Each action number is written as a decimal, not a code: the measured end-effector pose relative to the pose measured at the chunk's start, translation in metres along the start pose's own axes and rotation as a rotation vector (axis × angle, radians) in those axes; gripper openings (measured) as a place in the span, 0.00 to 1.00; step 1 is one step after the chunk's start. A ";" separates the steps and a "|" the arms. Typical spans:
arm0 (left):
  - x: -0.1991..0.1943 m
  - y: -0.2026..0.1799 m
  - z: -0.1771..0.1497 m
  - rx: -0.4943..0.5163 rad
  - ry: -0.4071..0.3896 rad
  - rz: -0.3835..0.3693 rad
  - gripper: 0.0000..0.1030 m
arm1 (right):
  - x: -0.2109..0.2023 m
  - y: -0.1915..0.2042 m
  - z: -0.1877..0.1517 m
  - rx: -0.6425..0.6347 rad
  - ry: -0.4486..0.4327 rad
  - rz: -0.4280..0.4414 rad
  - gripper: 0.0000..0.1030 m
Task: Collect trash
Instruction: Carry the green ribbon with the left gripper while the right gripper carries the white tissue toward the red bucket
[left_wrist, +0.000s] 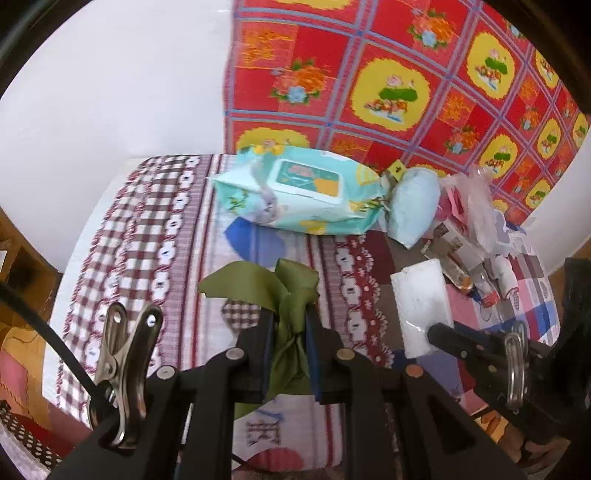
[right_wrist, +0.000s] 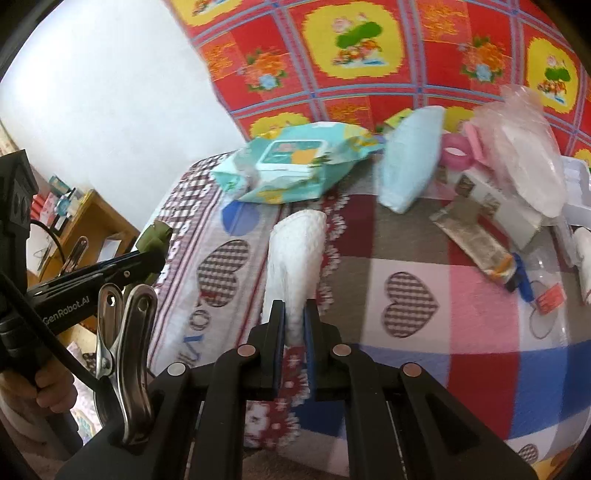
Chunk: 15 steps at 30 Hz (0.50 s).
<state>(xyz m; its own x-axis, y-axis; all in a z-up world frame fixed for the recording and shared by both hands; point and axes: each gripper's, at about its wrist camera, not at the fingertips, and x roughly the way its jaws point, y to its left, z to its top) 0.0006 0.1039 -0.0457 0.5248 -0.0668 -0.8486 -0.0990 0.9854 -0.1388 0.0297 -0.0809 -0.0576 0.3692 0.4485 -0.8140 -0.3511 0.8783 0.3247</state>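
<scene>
Green wrapper (left_wrist: 286, 295) in L jaws, wipes pack (left_wrist: 299, 190) ahead, tube (right_wrist: 476, 242) R.

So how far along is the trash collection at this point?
Nothing looks binned yet; no bin or bag shows. In hand: the left gripper is clamped on a green ribbon scrap, and the right gripper on a white foam piece, both lifted above the bed. Left: a flattened tube, a clear plastic bag and other clutter at the bed's right side. The wipes pack lies untouched.
</scene>
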 end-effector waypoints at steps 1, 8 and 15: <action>-0.003 0.004 -0.001 -0.003 -0.002 0.003 0.16 | 0.000 0.005 -0.001 -0.004 0.001 0.003 0.11; -0.025 0.045 -0.013 -0.033 -0.011 0.025 0.16 | 0.002 0.047 -0.004 -0.032 -0.002 0.009 0.11; -0.046 0.084 -0.023 -0.055 -0.026 0.043 0.16 | 0.006 0.087 -0.011 -0.058 -0.006 0.019 0.11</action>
<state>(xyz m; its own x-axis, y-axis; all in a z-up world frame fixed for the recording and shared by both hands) -0.0513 0.1863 -0.0306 0.5407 -0.0198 -0.8410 -0.1680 0.9770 -0.1310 -0.0086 -0.0035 -0.0396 0.3671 0.4662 -0.8049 -0.4071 0.8586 0.3117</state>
